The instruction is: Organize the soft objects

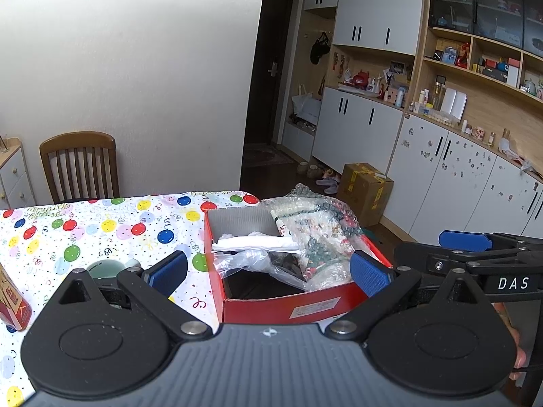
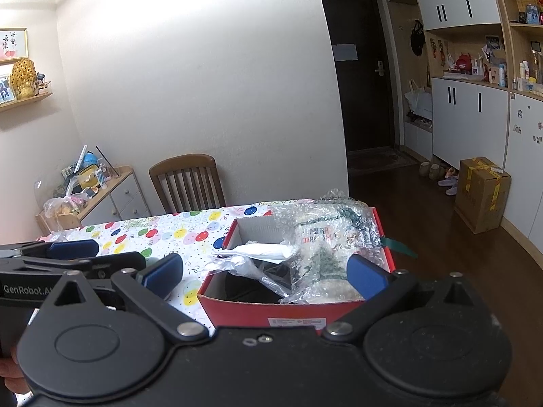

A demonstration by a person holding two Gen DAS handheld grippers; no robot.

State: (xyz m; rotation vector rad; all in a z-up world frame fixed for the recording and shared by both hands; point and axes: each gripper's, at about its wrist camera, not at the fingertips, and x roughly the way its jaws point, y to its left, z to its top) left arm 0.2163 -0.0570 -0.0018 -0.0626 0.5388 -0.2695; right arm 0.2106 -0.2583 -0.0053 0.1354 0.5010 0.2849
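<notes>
1. While both grippers hang back from the table edge, nothing is in hand: left gripper (image 1: 268, 268) has its jaws wide apart with nothing between them, right gripper (image 2: 264, 269) the same.
2. Soft stuff sits in the red box (image 1: 281, 308) at the near right corner of the balloon tablecloth (image 1: 101, 234): bubble wrap bundle (image 1: 319, 224) leaning on the right wall and spilling over the rim, white roll (image 1: 254, 244) lying across the middle, clear plastic bag (image 1: 251, 266) slumped in front of it.
3. Box is open-topped and faces both cameras, so I'd guess it's the collection bin.
4. Right gripper shows at the edge of the left view, just beside, so both are staged side by side.
5. Green cup (image 1: 103, 269) sits behind the left finger, well apart from the box; not soft, likely ignored.
6. Looks mostly done to me; bubble wrap overhang probably needs tucking down.
</notes>
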